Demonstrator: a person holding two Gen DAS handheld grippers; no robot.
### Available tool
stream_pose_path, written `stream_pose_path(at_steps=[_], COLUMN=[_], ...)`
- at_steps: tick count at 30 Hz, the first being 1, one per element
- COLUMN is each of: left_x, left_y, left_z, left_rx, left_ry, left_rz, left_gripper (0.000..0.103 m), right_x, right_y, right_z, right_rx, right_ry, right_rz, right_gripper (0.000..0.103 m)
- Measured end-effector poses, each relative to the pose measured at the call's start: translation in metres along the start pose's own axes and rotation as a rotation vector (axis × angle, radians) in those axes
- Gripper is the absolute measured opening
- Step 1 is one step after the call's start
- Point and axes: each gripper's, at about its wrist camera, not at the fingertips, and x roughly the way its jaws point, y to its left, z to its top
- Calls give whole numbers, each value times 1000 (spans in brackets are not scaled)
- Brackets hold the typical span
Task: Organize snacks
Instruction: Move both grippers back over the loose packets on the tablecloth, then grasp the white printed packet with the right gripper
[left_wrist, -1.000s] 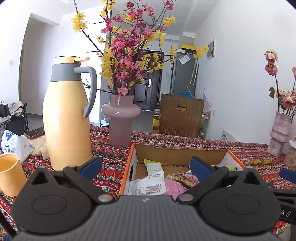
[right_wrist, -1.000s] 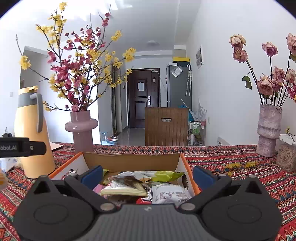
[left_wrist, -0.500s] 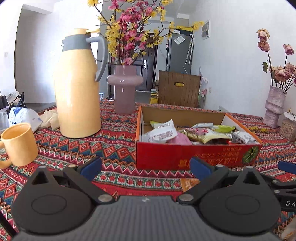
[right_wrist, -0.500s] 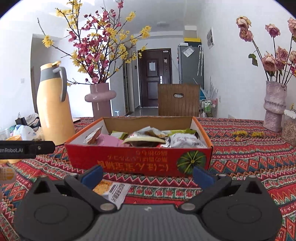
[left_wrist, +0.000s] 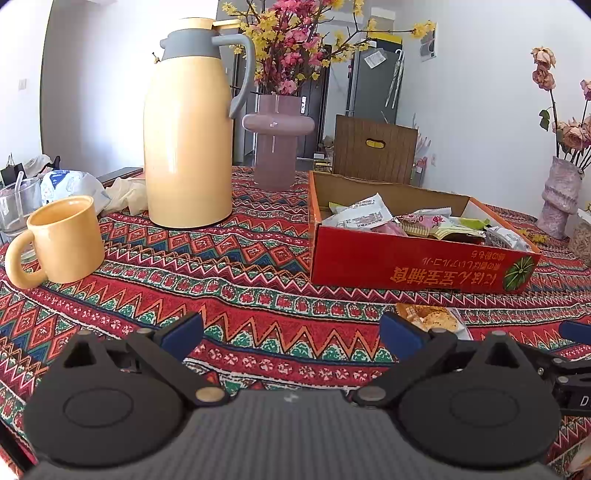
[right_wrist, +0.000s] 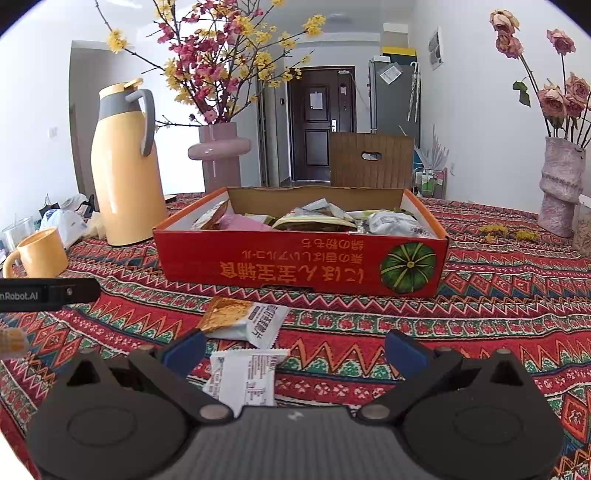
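Note:
A red cardboard box (right_wrist: 301, 266) with several snack packets inside stands on the patterned tablecloth; it also shows in the left wrist view (left_wrist: 417, 260). Two loose snack packets lie in front of it: an orange-and-white one (right_wrist: 245, 319) and a white one (right_wrist: 245, 376) nearer the right gripper. The orange packet also shows in the left wrist view (left_wrist: 430, 319), by the right finger. My left gripper (left_wrist: 291, 334) is open and empty above the cloth. My right gripper (right_wrist: 295, 350) is open and empty, with the white packet just ahead of its left finger.
A yellow thermos jug (left_wrist: 188, 129) and a yellow mug (left_wrist: 61, 242) stand to the left. A pink vase of blossoms (left_wrist: 277, 144) is behind the box. A ridged vase of dried roses (right_wrist: 559, 186) stands far right. A glass (left_wrist: 16, 208) sits at the left edge.
Both grippers have pulled back from over the box and lowered toward the near table. The box front and the two loose packets have come into view. Both stay open.

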Motion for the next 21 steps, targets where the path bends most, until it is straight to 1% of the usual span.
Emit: stream_pose_path(at_steps=[5, 13, 21], left_x=[0, 3, 3], left_y=[5, 16, 22], left_z=[-3, -7, -9], left_rx=[-9, -38, -56], left_ry=[15, 39, 48], left_rz=[1, 5, -11], left_gripper=[103, 103, 103], right_x=[17, 52, 58], right_y=[15, 25, 25], right_z=[-1, -3, 0], right_rx=[-22, -42, -35], right_ry=[69, 223, 227], right_rz=[27, -1, -10], right_gripper=[103, 103, 103])
